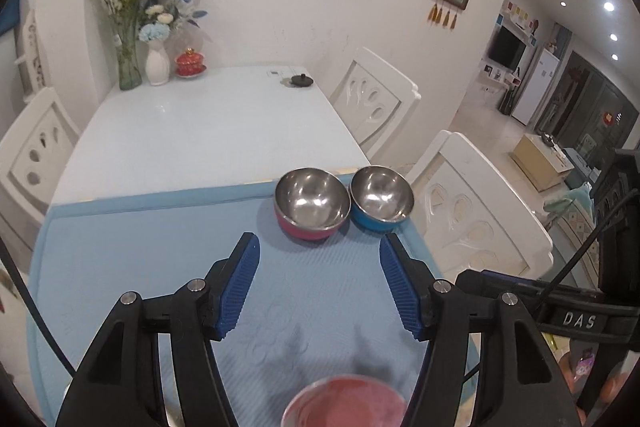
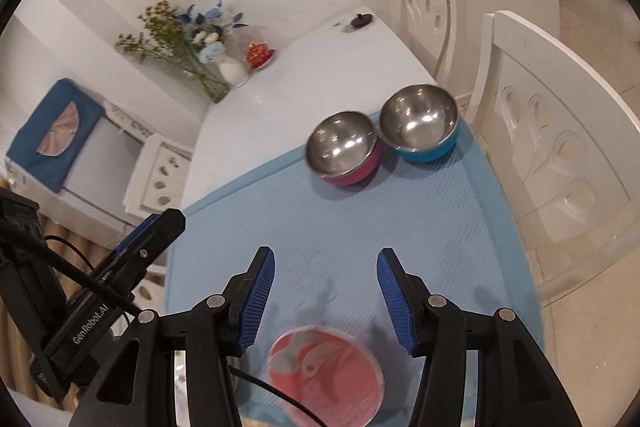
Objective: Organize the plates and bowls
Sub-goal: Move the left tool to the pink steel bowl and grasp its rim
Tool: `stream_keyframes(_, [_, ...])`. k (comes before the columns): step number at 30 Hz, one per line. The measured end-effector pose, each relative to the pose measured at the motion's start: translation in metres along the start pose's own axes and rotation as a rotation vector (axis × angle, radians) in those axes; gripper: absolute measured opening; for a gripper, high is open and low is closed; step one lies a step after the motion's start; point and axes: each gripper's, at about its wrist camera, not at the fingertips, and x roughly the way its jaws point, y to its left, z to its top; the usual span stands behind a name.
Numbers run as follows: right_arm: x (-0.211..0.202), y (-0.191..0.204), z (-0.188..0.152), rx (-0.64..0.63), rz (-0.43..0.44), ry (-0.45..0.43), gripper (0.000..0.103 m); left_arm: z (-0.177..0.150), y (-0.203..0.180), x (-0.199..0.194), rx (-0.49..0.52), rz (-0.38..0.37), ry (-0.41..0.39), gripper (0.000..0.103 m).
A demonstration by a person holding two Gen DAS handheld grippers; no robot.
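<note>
Grippers hover wide open and empty: left gripper [image 1: 320, 287], right gripper [image 2: 326, 297]. Pink-sided steel bowl [image 1: 311, 203] touches blue-sided steel bowl [image 1: 381, 197] at the light-blue mat's [image 1: 140, 247] far corner; a pink round plate [image 2: 325, 375] lies near. Nothing is gripped yet; next likely comes closing on a rim.

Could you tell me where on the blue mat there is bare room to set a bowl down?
The middle of the mat, between the pink plate and the bowls, is bare. The far right corner is crowded: pink bowl beside blue bowl.
</note>
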Motion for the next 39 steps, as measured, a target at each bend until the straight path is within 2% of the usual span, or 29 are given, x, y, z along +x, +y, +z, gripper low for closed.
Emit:
stream_keyframes(9, [0.072,-0.033,0.046,0.065,-0.007,0.093,0.051,0.016,0.022,0.096,-0.080,0.002,0.135,0.060])
stream_keyframes(15, [0.121,-0.041,0.064,0.083,-0.001,0.127,0.051,0.021,0.039,0.138,-0.094,0.019,0.177,0.059])
stream_keyframes(18, [0.148,-0.046,0.073,0.098,-0.027,0.142,0.051,0.022,0.050,0.166,-0.121,-0.006,0.226,0.047])
stream_keyframes(21, [0.176,-0.056,0.079,0.132,-0.016,0.181,0.049,0.022,0.061,0.193,-0.154,-0.030,0.287,0.045])
stream_keyframes(26, [0.209,-0.064,0.086,0.149,-0.015,0.209,0.043,0.020,0.078,0.223,-0.207,-0.037,0.331,0.045])
stream_keyframes(32, [0.230,-0.062,0.091,0.141,-0.016,0.219,0.040,0.015,0.082,0.246,-0.216,-0.052,0.365,0.045])
stream_keyframes(34, [0.235,-0.061,0.092,0.135,-0.017,0.221,0.035,0.014,0.081,0.252,-0.212,-0.060,0.366,0.039])
stream_keyframes(36, [0.239,-0.060,0.093,0.129,-0.027,0.218,0.033,0.013,0.081,0.256,-0.205,-0.070,0.373,0.025])
stream_keyframes(39, [0.241,-0.062,0.094,0.125,-0.051,0.209,0.028,0.010,0.080,0.257,-0.185,-0.057,0.363,0.017])
